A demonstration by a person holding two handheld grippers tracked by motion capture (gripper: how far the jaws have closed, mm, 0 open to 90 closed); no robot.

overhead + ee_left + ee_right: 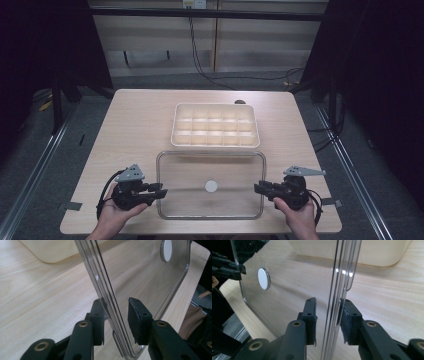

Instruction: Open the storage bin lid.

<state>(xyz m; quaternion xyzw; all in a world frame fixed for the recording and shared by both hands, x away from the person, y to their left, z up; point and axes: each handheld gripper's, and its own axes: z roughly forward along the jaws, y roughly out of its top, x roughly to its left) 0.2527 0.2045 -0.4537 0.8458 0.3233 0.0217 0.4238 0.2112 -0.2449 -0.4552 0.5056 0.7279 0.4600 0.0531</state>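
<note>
Right now the clear rectangular plastic lid (190, 172) with a round white knob (211, 186) at its middle lies low over the near part of the pale wooden table (140, 125). It sits just in front of the cream plastic tray (215, 145) with its grid of small compartments. The left tool (161, 190) straddles the lid's left rim and the right tool (257, 188) its right rim. Neither is clenched: in the left gripper view one pad (98, 312) sits at the rim while the other (133, 317) stands off it. In the right gripper view one pad (348, 320) meets the rim and the other (310, 315) keeps a sliver of daylight. The chief risk, as I judge it, is lifting on such a loose hold. The smooth, thin rim would slide out of one tool, the lid would swing from the other and clatter down, perhaps knocking the tray. Uneven closing is a second hazard: one side gripped first would drag the lid askew, so it would not line up with the tray. Squeezing hard on the flexible edge could also bow the plastic and pop it free. The near rim lies close to the table's edge, so a pull toward the person might tip the lid off.
</note>
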